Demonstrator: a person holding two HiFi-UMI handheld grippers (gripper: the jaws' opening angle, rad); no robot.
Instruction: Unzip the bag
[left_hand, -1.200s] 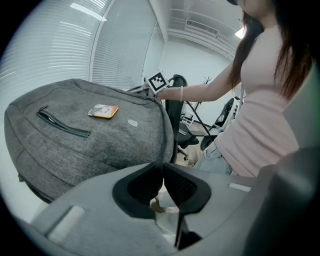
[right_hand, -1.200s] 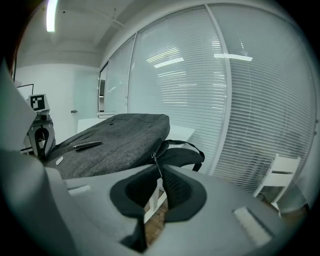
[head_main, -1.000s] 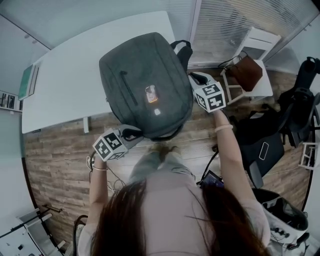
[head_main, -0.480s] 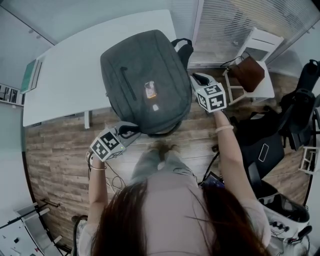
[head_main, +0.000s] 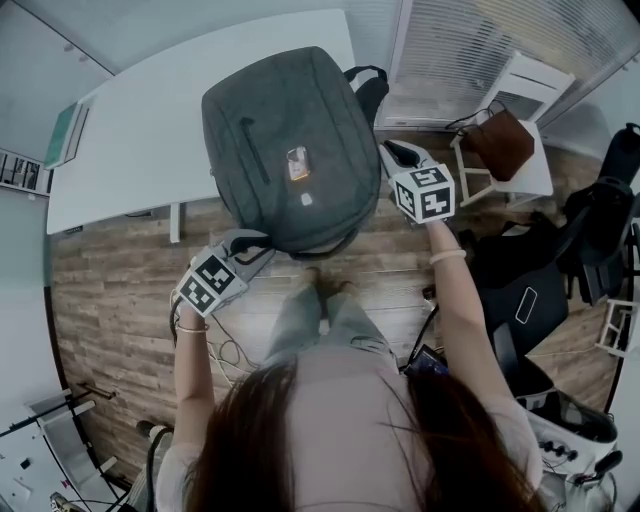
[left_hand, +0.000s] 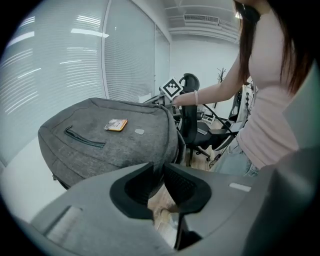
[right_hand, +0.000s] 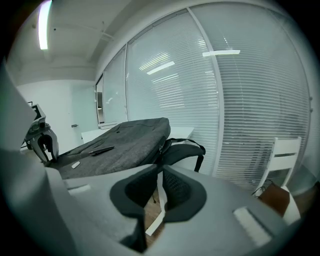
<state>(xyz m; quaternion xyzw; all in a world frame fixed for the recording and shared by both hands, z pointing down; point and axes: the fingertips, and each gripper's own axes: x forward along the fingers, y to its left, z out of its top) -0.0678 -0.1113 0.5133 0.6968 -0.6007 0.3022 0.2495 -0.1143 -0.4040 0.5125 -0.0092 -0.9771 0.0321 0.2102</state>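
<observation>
backpack (head_main: 290, 150) overhangs table (head_main: 150, 130) near right corner; left gripper (head_main: 248, 252) jaws pinched on its near edge, right gripper (head_main: 396, 156) jaws almost together beside its strap side, no zip pull visibly in them; risk: tugging drags it off the edge

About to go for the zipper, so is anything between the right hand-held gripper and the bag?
Nothing visible does. The right hand-held gripper sits right beside the bag, near its straps, with no other object between them.
</observation>
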